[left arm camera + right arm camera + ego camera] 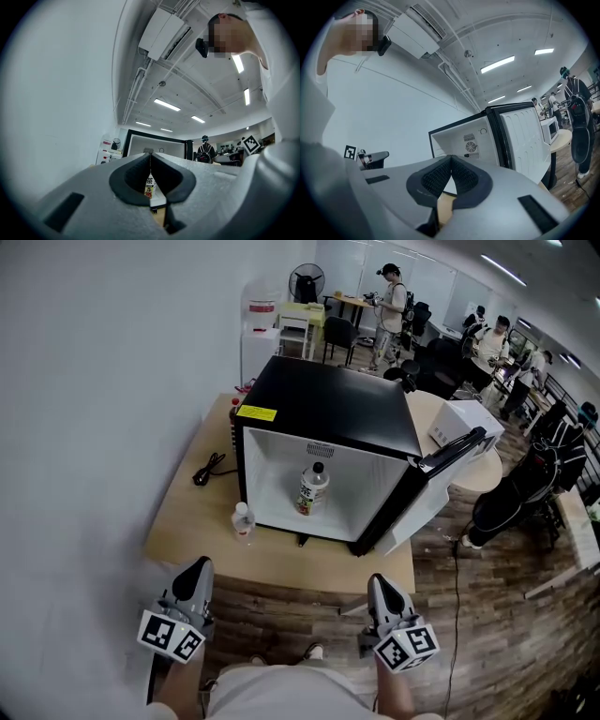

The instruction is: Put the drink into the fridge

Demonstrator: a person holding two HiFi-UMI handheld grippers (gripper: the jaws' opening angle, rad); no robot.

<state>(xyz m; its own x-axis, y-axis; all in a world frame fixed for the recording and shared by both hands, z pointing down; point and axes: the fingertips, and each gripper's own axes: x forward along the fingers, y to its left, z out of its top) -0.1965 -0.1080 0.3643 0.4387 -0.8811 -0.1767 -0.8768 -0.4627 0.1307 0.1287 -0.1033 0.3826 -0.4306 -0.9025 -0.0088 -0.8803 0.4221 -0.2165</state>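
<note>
The left gripper (199, 565) and right gripper (380, 581) are being held at the frame's bottom, jaws together and empty. The drink (313, 488) is being housed upright in the fridge (328, 409) at centre. The small bottle (243, 521) before it risks being toppled if the open door (459, 451) is being reached for carelessly.

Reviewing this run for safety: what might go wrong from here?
1. The small bottle stands near the table's front edge; a careless reach may knock it off.
2. The left gripper and right gripper are both shut; unless one opens first, it would push that bottle over.
3. The fridge door hangs open; shutting it hard might topple the tea bottle inside.
</note>
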